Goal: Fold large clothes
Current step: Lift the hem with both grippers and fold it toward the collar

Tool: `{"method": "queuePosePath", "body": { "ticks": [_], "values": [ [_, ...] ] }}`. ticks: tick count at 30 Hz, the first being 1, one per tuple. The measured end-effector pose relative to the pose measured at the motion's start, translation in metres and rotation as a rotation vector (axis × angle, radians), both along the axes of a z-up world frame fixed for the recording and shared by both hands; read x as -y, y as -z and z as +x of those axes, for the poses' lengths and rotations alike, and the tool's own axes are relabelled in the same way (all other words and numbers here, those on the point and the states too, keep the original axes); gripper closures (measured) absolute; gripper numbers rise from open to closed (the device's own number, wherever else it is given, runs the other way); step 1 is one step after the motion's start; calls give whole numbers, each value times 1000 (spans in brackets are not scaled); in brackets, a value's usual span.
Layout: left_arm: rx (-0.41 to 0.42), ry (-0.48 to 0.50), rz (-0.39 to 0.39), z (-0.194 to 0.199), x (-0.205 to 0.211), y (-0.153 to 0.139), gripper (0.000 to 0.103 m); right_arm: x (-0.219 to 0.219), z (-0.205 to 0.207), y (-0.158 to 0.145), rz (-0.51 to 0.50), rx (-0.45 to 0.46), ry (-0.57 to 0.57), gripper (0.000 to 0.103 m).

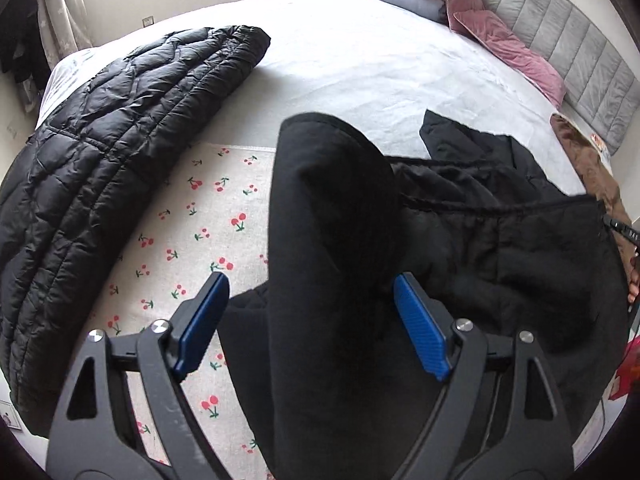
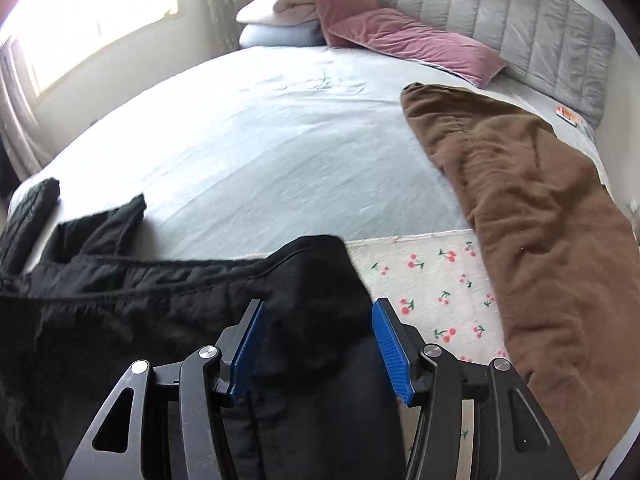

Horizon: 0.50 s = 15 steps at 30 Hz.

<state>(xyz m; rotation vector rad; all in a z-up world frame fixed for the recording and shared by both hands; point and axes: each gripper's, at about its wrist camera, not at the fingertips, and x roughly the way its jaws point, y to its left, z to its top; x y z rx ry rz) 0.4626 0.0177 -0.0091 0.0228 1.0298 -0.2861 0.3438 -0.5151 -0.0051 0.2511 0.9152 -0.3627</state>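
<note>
Black garment [image 1: 500,248]: spread dark across the near edge of the bed [image 1: 360,60], on the cherry-print cloth [image 1: 188,216]; its folds are hard to read in the deep black.
Left tongs [image 1: 308,292]: spread wide, a black sleeve [image 1: 320,220] standing between the blue pads [image 1: 420,328], which do not press on it.
Right tongs [image 2: 318,320]: spread, straddling another black fold [image 2: 320,280]; the left pad sits close against the cloth, contact uncertain.
Quilted black jacket [image 1: 100,168]: far left, cut off at the frame's edge.
Brown garment [image 2: 520,208]: right side of the bed, its near end cut off.
Far end: pink pillows [image 2: 400,36] and folded bedding [image 2: 276,8] against the grey headboard [image 2: 500,12].
Window [image 2: 100,12]: blown out, nothing readable.
</note>
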Motion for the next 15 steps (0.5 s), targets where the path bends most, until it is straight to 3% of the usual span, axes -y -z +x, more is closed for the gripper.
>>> {"method": "queuePosePath", "body": {
  "ticks": [1, 3, 4, 5, 6, 7, 8, 11, 15],
  "values": [
    [0, -3, -19, 3, -2, -2, 19, 4, -3, 2, 6, -7, -13, 32],
    [-15, -7, -56, 13, -8, -2, 23, 10, -7, 9, 24, -24, -48, 28],
    [-37, -10, -73, 18, -9, 0, 32, 11, -8, 13, 31, -32, -52, 28],
    [-72, -13, -113, 22, -9, 3, 58, 13, -9, 17, 41, -28, -56, 29],
    [-102, -11, -175, 25, -9, 4, 78, 13, -11, 20, 65, -12, -74, 33],
    [-115, -17, -223, 24, -7, 2, 95, 10, -11, 21, 103, 15, -112, 70],
    [-85, -31, -240, 20, -4, -4, 96, 6, -8, 18, 118, 24, -126, 94],
    [92, -10, -233, 5, 7, -43, 96, -13, -17, -14, -10, 136, -88, 97],
    [290, -90, -239, 19, 4, -87, 96, -4, -8, -56, -157, 267, 56, 98]
  ]
}}
